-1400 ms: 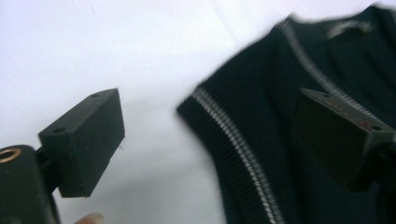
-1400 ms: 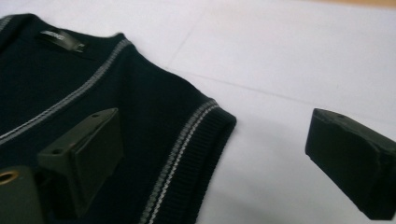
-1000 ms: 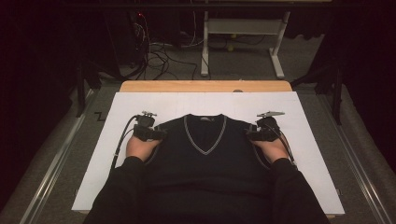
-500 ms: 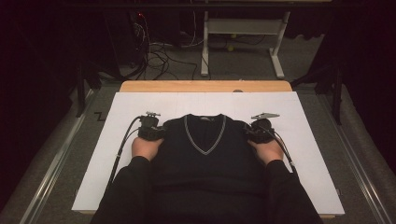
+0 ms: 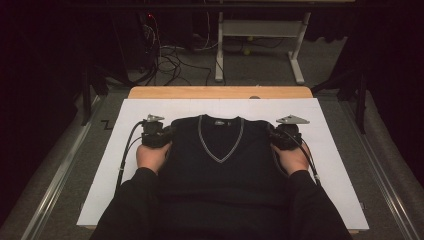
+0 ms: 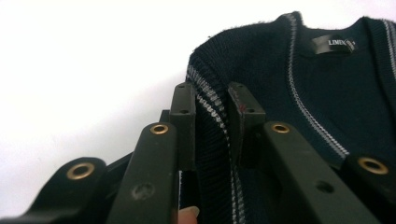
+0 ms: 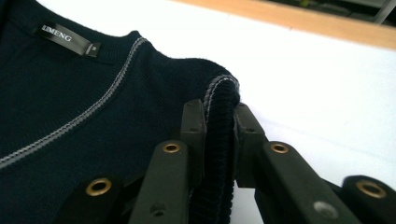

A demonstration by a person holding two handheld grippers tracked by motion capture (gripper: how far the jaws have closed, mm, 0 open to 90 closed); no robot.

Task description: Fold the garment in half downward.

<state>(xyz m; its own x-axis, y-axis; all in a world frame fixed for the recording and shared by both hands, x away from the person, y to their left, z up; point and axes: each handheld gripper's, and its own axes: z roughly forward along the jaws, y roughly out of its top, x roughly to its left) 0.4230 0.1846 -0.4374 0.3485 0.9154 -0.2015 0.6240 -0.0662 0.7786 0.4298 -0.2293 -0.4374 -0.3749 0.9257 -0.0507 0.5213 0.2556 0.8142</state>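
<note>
vest [image 5: 220,160] dark ribbed knit, grey-striped armhole trim pinched in gripper [image 6: 211,100].

Both claws, the left claw [image 5: 159,131] and the right claw [image 5: 279,134], have just closed on the striped armhole edges of the dark navy knitted V-neck vest [image 5: 220,160], lifting its shoulders slightly.

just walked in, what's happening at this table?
A person is working a dark V-neck vest laid flat on a white sheet over the table. Each hand holds a gripper at a shoulder of the vest. The left gripper has just closed on the striped armhole edge at one shoulder, and the right gripper has just closed on the ribbed edge at the other. Both pinch fabric, so the vest is held at both shoulders, likely about to be lifted or folded.
</note>
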